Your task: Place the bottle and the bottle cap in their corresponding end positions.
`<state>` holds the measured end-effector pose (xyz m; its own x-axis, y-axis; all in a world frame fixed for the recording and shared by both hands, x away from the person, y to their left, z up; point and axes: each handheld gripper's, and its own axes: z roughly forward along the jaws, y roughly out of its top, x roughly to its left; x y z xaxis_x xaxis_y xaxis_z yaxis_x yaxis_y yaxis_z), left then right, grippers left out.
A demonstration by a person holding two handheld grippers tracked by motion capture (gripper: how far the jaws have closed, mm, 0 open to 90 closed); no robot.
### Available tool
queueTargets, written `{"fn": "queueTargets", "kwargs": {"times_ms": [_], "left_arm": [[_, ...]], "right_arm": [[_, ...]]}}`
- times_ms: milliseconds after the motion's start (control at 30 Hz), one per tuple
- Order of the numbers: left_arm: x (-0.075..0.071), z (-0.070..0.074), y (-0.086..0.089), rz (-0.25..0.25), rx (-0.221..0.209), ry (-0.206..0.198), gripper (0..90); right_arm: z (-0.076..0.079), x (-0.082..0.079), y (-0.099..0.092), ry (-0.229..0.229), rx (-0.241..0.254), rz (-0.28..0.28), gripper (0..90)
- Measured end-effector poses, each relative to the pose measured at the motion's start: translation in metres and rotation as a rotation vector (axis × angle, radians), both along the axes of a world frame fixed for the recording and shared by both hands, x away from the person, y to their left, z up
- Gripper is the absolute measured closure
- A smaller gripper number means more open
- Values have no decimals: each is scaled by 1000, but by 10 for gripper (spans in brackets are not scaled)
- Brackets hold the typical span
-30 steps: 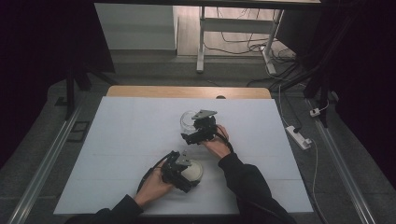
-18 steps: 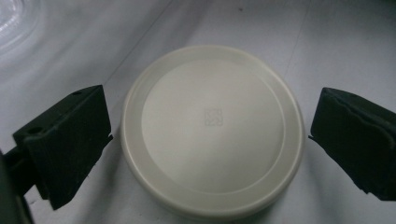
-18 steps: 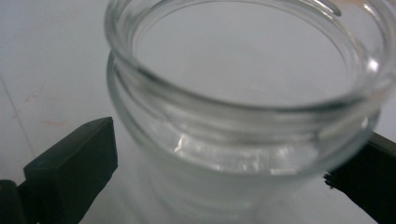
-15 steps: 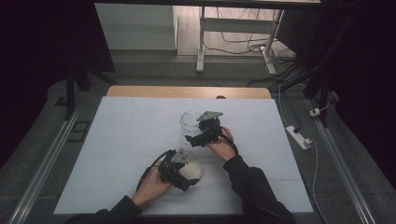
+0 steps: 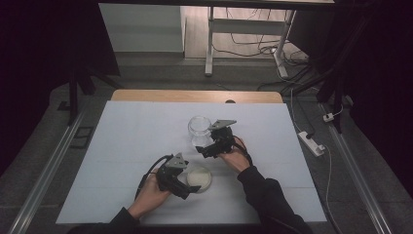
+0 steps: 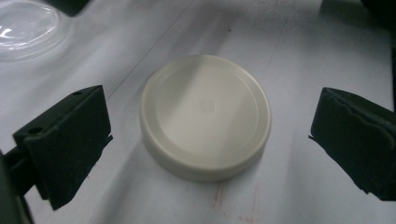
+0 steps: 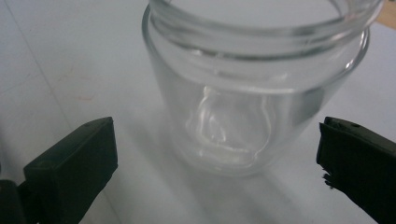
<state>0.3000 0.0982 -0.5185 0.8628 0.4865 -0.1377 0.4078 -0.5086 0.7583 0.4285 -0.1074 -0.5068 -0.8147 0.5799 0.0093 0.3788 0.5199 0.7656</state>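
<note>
2 spread claws: left claw straddles the lid, right claw the jar. Closing off-centre could tip the smooth glass.

My left gripper straddles the cream lid with open table on both flanks of it. My right gripper faces the glass jar, which blocks the path ahead; clearance remains at each side.

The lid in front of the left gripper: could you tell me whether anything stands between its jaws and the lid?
Nothing visible does. The lid lies flat on the table between the left gripper's open jaws, with bare table on either side.
</note>
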Motion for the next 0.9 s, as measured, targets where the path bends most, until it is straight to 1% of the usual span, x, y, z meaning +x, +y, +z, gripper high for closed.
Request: {"fn": "queueTargets", "kwargs": {"times_ms": [67, 133, 233, 300, 333, 433, 533, 700, 833, 900], "left_arm": [[-2, 2, 6, 1, -27, 7, 0], [-3, 3, 10, 10, -36, 9, 0], [-2, 4, 17, 26, -29, 5, 0], [-1, 4, 20, 33, -18, 3, 0], [-1, 4, 22, 33, -16, 8, 0], [1, 2, 26, 26, -7, 22, 0], [1, 1, 29, 13, -12, 36, 0], [0, 2, 35, -3, -18, 49, 0], [-1, 2, 40, 7, -22, 59, 0], [-1, 2, 43, 14, -23, 64, 0]], "right_arm": [[0, -3, -2, 12, 6, 0, 0], [0, -5, -2, 22, 2, 0, 0], [1, -8, -2, 25, -1, 10, 0], [1, -12, -1, 13, -2, 20, 0], [2, -13, 0, 8, -7, 26, 0], [2, -19, 0, -11, -9, 38, 0], [2, -23, -1, -23, -6, 37, 0], [3, -29, -5, 2, 12, 36, 0], [3, -33, -8, 26, 28, 43, 0], [3, -35, -9, 27, 35, 46, 0]]}}
